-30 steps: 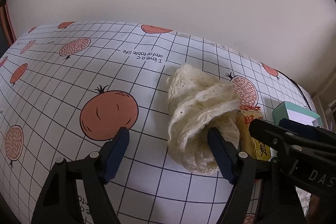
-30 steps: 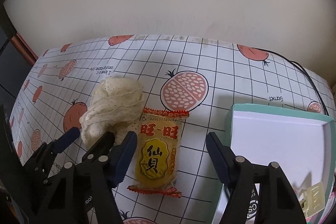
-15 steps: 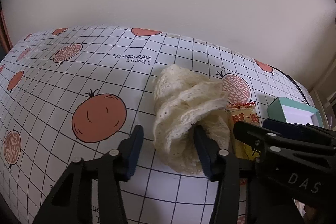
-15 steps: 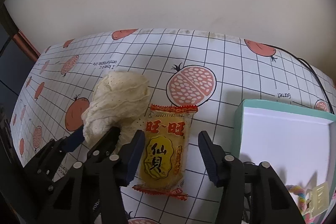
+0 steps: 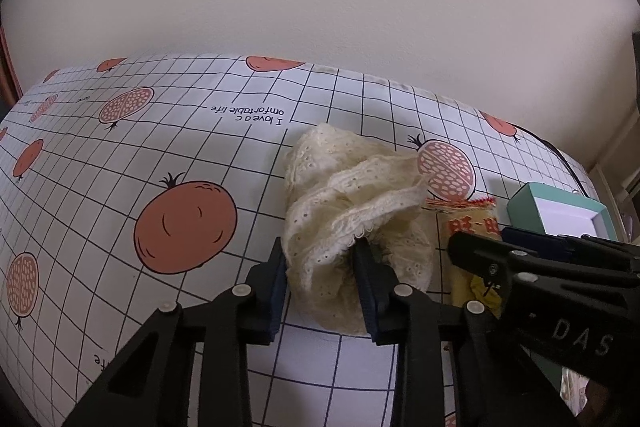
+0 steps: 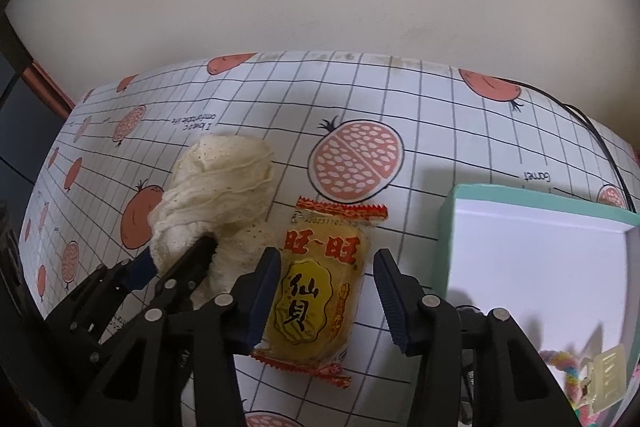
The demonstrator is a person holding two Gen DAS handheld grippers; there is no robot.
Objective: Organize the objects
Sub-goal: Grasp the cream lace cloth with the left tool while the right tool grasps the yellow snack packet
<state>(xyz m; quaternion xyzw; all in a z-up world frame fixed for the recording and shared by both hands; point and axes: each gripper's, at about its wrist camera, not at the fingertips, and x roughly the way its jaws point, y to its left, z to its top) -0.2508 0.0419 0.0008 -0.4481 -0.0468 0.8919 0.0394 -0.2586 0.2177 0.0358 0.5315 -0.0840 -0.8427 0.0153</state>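
A crumpled cream lace cloth (image 5: pixel 344 195) (image 6: pixel 224 179) lies on the grid-and-pomegranate tablecloth (image 5: pixel 100 211). My left gripper (image 5: pixel 320 255) (image 6: pixel 180 259) is closing, and its pads pinch the cloth's near end into a bunch. Just to the right of the cloth lies a yellow rice-cracker packet (image 6: pixel 316 291) (image 5: pixel 472 223) with red crimped ends. My right gripper (image 6: pixel 327 259) straddles the packet and is closing. Its left pad touches the wrapper, while a gap shows at the right pad.
A teal box (image 6: pixel 448 211) (image 5: pixel 524 203) with a white inside stands open at the right. It holds a colourful hair tie (image 6: pixel 568 363) and a cream clip (image 6: pixel 608 375). A black cable (image 6: pixel 592 131) runs along the far right. A plain wall backs the table.
Both grippers' jaws have narrowed. The left now pinches the lace cloth, which has bunched up between them; the right has drawn in around the packet.
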